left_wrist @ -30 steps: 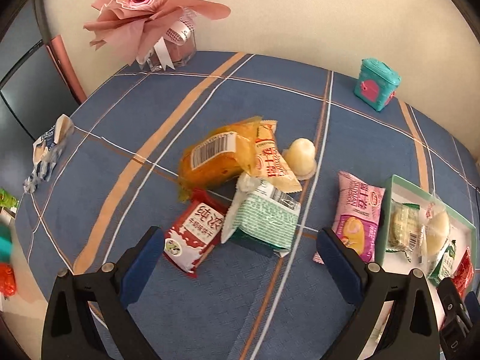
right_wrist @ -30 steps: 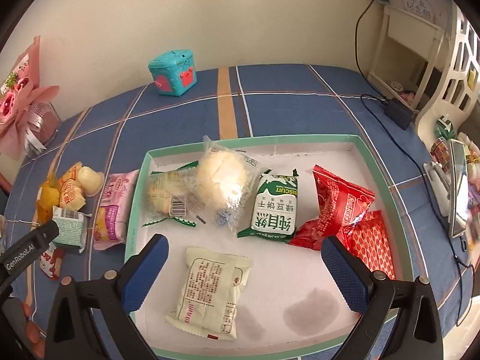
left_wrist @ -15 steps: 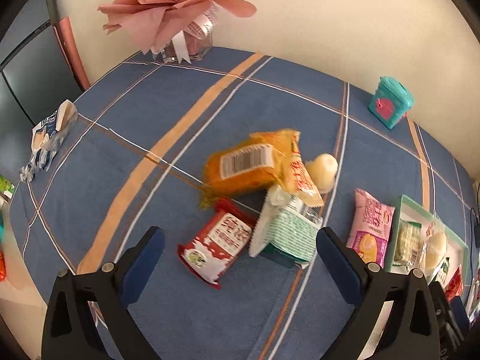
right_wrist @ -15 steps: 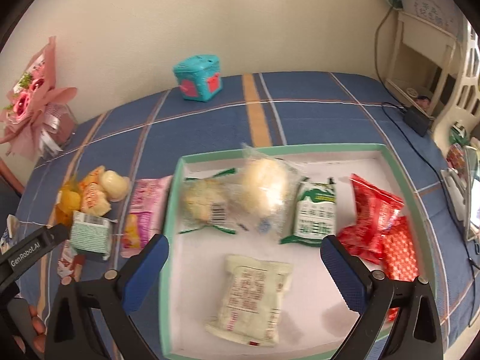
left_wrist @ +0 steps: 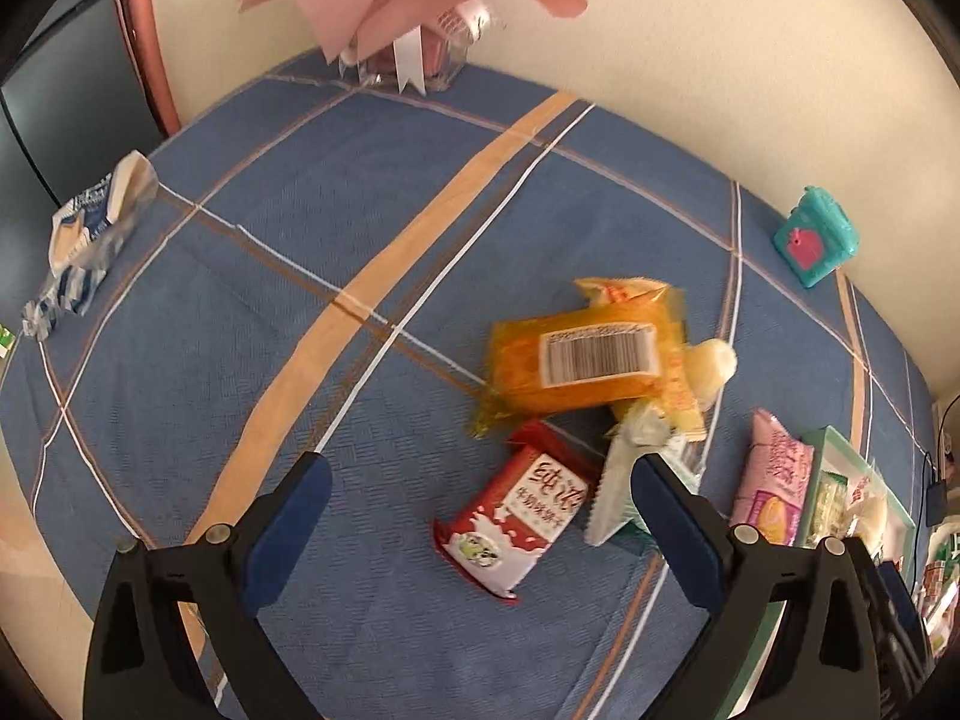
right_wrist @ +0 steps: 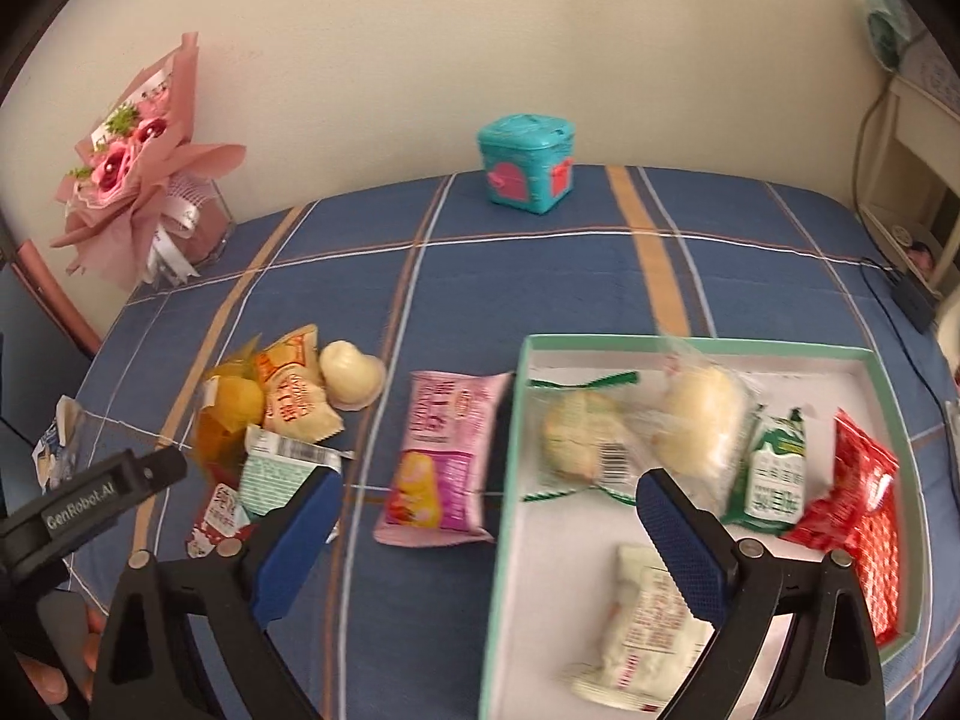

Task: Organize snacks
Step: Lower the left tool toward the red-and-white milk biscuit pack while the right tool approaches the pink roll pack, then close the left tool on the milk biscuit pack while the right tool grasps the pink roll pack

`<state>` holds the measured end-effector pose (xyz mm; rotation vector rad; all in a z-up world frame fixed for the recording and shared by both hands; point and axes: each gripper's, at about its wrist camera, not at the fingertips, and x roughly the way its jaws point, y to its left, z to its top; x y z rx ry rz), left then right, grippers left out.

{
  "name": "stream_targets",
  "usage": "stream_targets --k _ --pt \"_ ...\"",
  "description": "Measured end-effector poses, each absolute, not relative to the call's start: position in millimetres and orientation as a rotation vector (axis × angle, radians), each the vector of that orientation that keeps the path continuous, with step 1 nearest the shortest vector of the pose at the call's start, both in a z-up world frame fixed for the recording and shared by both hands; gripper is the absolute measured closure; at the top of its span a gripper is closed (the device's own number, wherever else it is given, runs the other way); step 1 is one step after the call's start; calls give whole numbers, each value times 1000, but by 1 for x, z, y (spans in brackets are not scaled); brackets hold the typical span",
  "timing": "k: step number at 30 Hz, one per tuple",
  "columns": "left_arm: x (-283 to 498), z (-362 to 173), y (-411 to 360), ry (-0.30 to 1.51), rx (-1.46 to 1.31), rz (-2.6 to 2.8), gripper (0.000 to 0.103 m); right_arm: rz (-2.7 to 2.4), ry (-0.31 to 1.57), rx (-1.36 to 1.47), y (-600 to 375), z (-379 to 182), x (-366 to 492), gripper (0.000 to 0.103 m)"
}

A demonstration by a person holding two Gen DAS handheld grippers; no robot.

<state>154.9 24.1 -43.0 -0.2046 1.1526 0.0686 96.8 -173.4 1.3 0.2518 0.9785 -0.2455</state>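
Observation:
A green-rimmed white tray (right_wrist: 879, 387) holds several wrapped snacks. Left of it on the blue plaid cloth lie a pink packet (right_wrist: 441, 453), an orange packet (left_wrist: 576, 363), a red milk-candy packet (left_wrist: 516, 519), a green-white packet (left_wrist: 621, 483) and a white jelly cup (right_wrist: 351, 375). My left gripper (left_wrist: 474, 519) is open and empty, just above the red packet. My right gripper (right_wrist: 483, 537) is open and empty, over the tray's left rim and the pink packet.
A pink flower bouquet (right_wrist: 141, 168) stands at the back left by the wall. A teal toy box (right_wrist: 528, 162) sits at the back. A blue-white wrapper (left_wrist: 90, 234) lies near the table's left edge. A cable and adapter (right_wrist: 912, 300) lie at the right.
Both grippers have swung left. The left gripper has come nearer the red and orange packets. The right gripper has shifted from over the tray's middle to its left rim. Both stayed open.

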Motion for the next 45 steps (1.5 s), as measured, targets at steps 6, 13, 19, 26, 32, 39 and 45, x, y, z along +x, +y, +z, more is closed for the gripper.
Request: stream_targets --k 6,13,19,26,32,39,45 --pt "159 -59 26 1213 -201 42 10 -213 1029 295 -169 -15 118 14" --pt "165 -78 23 1280 -198 -13 13 -217 1097 285 -164 -35 136 20" --pt "171 -89 20 1303 -155 -10 14 -259 1144 229 -161 -51 147 24" --pt "176 -99 11 1321 -147 -39 22 -301 1181 176 -159 -64 153 31" --pt "177 -104 4 1339 -150 -47 26 -284 1143 230 -170 -49 153 32" --pt "176 -111 10 1352 -168 -15 26 -239 1119 204 -161 -39 156 32" --pt "176 -114 19 1356 -193 0 35 -242 1171 227 -160 -58 159 34"
